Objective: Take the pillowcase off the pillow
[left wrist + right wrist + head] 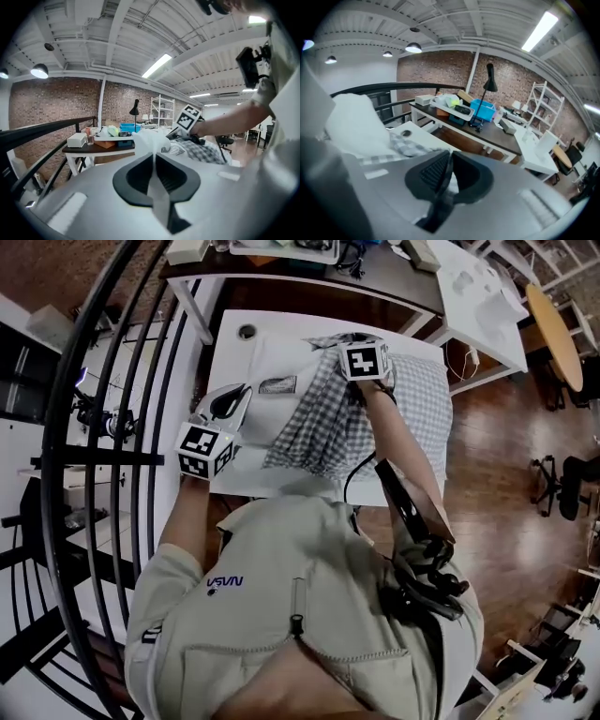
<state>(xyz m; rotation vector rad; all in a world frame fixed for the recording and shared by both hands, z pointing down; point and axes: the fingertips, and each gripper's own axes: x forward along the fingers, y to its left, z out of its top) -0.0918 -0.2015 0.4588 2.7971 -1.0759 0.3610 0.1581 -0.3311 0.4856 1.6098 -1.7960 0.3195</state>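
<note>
1. My left gripper (153, 158) is pinched together on a white corner of the pillow (272, 357).
2. My right gripper (449, 161) is clamped on the checked pillowcase (328, 432), at its far end.
3. On the table (230, 324), the pillow's left part lies bare. I judge the job partly done, and the covered remainder still needs pulling free.

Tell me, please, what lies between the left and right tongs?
The head view shows the white pillow and the checked pillowcase stretched between them.
</note>
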